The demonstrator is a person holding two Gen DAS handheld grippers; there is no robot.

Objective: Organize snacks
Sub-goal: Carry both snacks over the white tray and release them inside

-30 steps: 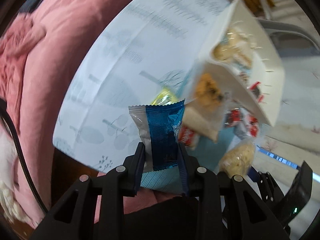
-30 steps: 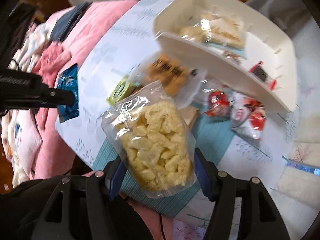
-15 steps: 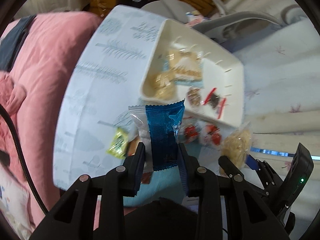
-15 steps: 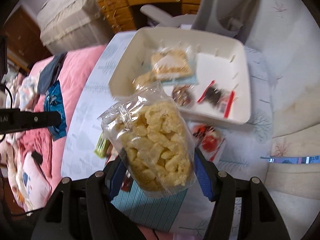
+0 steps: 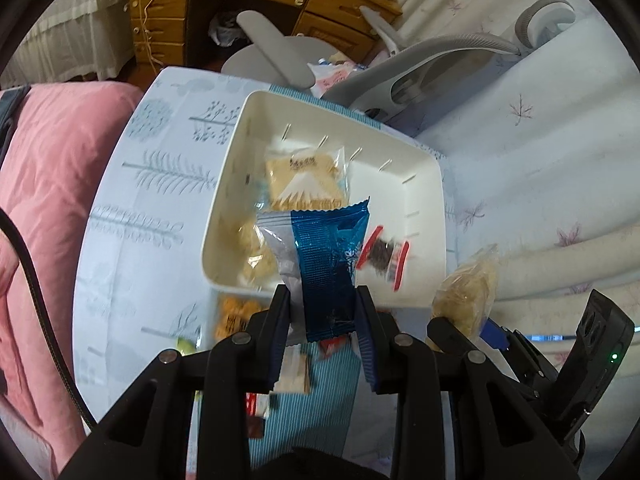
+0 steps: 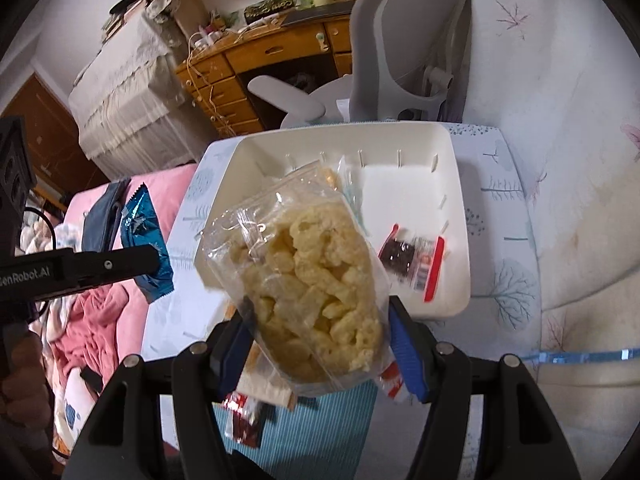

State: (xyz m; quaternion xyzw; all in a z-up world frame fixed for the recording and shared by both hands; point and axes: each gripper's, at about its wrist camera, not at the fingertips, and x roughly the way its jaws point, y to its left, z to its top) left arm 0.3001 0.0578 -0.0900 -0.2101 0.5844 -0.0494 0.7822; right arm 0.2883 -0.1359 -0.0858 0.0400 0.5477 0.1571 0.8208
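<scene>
The blue packet (image 5: 326, 268) is glossy crinkled foil with a silvery seam and serrated ends; the puffed-snack bag (image 6: 316, 292) is clear, shiny plastic film, creased, over rough pale pieces; the white tray (image 6: 460, 216) looks like smooth, slightly satin plastic; inside it, at 3 o'clock, a small red-edged sachet (image 6: 416, 260) is glossy film; the bench (image 5: 132, 216) wears a matt printed cloth; at 9 o'clock the pink bedding (image 5: 44, 184) is soft, quilted fabric; the drawers (image 5: 168, 12) at 12 o'clock are varnished wood; the jaws are matt black plastic with blue ribbed pads.
</scene>
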